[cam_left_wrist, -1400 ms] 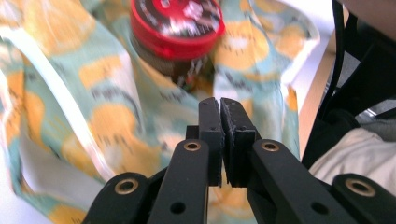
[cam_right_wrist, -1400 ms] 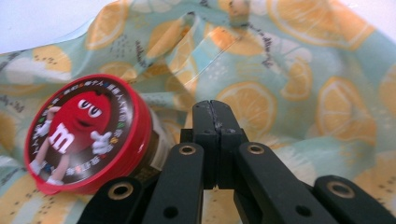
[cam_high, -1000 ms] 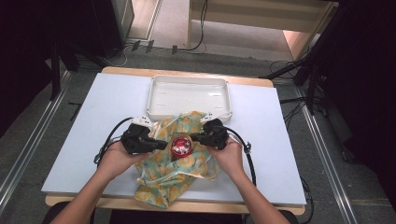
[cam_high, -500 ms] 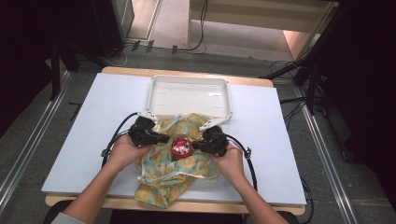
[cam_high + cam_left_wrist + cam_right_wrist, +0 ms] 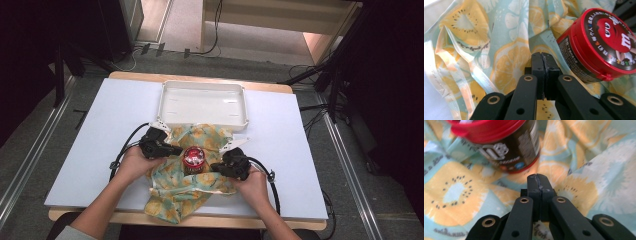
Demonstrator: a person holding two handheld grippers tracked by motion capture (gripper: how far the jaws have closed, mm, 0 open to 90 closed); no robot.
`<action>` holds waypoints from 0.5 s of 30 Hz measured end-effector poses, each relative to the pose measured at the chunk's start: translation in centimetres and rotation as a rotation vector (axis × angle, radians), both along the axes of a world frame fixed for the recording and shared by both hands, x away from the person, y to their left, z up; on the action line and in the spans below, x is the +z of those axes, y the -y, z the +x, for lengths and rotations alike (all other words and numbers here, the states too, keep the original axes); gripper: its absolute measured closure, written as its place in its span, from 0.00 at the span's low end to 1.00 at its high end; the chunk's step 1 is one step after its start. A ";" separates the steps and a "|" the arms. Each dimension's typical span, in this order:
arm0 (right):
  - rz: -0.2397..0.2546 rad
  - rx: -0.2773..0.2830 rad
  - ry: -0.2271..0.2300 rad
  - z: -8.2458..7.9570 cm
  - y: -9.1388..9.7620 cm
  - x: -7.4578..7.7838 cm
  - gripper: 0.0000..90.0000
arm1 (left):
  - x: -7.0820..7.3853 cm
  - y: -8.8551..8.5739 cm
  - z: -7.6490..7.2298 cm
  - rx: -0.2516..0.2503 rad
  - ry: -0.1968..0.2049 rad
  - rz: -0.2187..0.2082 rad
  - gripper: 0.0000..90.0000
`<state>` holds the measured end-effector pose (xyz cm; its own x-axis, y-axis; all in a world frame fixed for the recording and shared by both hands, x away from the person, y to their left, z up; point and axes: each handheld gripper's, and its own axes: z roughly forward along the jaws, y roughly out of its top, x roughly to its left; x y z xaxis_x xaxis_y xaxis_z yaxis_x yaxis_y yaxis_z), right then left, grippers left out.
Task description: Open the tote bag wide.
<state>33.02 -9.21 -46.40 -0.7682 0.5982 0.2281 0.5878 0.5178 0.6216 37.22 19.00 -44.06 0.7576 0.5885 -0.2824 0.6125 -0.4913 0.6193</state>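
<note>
A jar [image 5: 193,158] with a red printed lid stands on a crumpled cloth [image 5: 200,187] patterned with citrus and kiwi slices, at the table's near middle. My left gripper [image 5: 177,150] lies just left of the jar, pointing at it, jaws shut with nothing between them. In the left gripper view the shut tips [image 5: 543,56] hover over the cloth [image 5: 486,37] with the jar [image 5: 599,42] close at the right. My right gripper [image 5: 214,166] is just right of the jar, also shut. Its tips [image 5: 539,178] point at the jar's base [image 5: 506,142] over the cloth [image 5: 456,192].
A white rectangular tray [image 5: 202,86] sits behind the cloth, touching its far edge. The cloth lies on a white board [image 5: 110,115] over a wooden table. Cables trail from both grippers toward the near edge. Dark stands and floor cables surround the table.
My right gripper has drawn back toward me along the cloth and now sits beside the jar. The left gripper has shifted only slightly toward the jar. Both stay shut.
</note>
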 end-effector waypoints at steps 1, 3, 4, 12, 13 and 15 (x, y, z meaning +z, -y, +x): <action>0.000 0.003 0.000 -0.2 0.0 -0.1 1.00 | 0.0 0.0 0.0 -0.001 -0.002 0.001 0.99; -0.005 0.005 -0.002 -0.6 0.2 -0.2 1.00 | -0.1 0.0 0.0 0.003 -0.002 0.003 0.99; -0.006 0.004 -0.003 -0.8 0.2 -0.2 1.00 | -0.2 0.1 0.1 0.002 -0.003 0.010 0.99; -0.006 0.011 0.000 -2.5 1.0 -0.5 1.00 | -0.6 0.3 0.0 -0.009 0.007 0.049 0.99; -0.005 0.010 -0.002 -2.8 1.1 -0.5 1.00 | -0.7 0.2 0.1 -0.007 0.006 0.049 0.99; -0.006 0.007 -0.001 -3.1 1.4 -0.5 1.00 | -0.8 0.1 0.2 -0.007 0.008 0.057 0.99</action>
